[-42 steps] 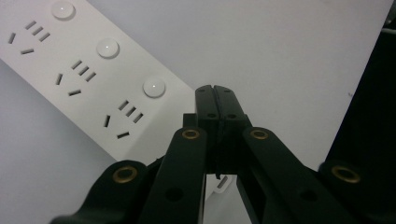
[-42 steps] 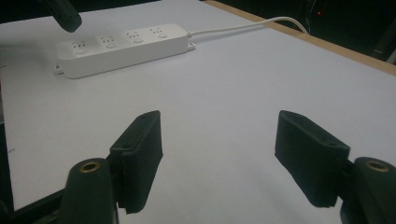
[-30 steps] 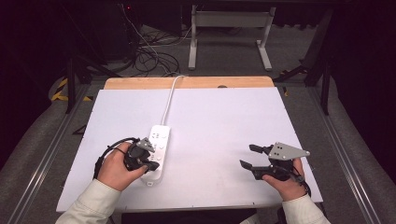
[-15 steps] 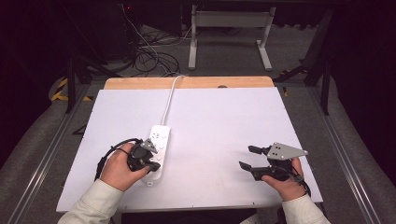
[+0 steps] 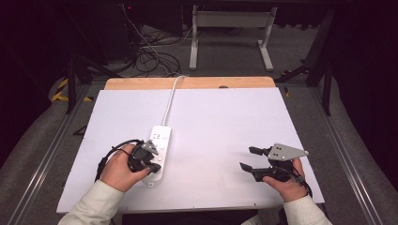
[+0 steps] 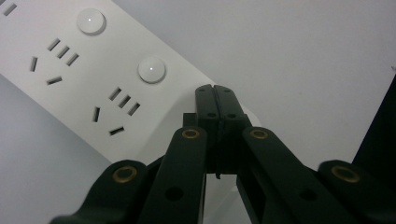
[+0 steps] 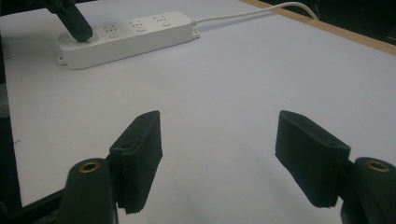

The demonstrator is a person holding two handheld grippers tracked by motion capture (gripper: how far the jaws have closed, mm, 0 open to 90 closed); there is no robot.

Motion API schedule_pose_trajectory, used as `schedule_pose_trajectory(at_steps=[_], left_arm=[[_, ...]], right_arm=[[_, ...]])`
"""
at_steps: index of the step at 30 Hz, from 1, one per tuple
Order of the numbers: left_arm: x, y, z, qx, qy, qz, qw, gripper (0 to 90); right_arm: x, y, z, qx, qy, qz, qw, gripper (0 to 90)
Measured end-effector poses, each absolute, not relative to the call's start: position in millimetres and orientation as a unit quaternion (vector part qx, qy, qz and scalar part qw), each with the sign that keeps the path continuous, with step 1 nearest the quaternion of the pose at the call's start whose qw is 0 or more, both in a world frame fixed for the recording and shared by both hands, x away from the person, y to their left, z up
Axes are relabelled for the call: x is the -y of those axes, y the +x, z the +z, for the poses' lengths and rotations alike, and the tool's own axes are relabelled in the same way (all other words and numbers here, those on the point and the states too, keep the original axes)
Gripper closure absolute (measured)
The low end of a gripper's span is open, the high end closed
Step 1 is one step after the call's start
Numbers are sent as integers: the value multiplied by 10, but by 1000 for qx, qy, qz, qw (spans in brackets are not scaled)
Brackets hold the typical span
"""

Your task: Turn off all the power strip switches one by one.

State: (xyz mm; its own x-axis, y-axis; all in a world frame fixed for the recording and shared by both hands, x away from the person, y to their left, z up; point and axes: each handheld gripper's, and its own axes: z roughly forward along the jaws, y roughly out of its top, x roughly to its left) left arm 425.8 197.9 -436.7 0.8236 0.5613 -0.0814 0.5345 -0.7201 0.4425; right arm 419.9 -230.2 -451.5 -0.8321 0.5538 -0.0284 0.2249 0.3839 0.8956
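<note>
Power strip (image 5: 158, 151) under the left tongs' (image 5: 154, 164) pressed-together tips, right tongs (image 5: 247, 158) spread well apart on white counter (image 5: 225, 122), dark room.

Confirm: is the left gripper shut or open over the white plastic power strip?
Shut: left gripper has its black jaws pressed together, nothing between, tips over the white plastic power strip's near end.

Even overhead light brightens the white table (image 5: 225, 117); surroundings from nine through three o'clock fall dark; soft shadows under both grippers; near jaws slightly blurred.
</note>
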Motion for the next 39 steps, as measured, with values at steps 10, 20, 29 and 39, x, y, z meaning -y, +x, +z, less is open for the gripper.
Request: schedule_pose_trajectory(at_steps=[10, 20, 29, 39], left_arm=[[-1970, 4258, -4366, -288, 929, 41, 228, 900], [-1932, 4238, -4376, -287, 928, 22, 236, 900], [-1941, 4240, -4378, -291, 927, 19, 237, 900], [-1957, 4240, -4386, -294, 925, 19, 241, 900]], right_arm=[[2300, 4198, -4517, -816, 239, 501, 164, 321], [2311, 4196, -4515, -815, 239, 502, 164, 321], [2314, 4194, -4516, -816, 238, 501, 164, 321], [2305, 4187, -4514, -816, 235, 502, 163, 321]])
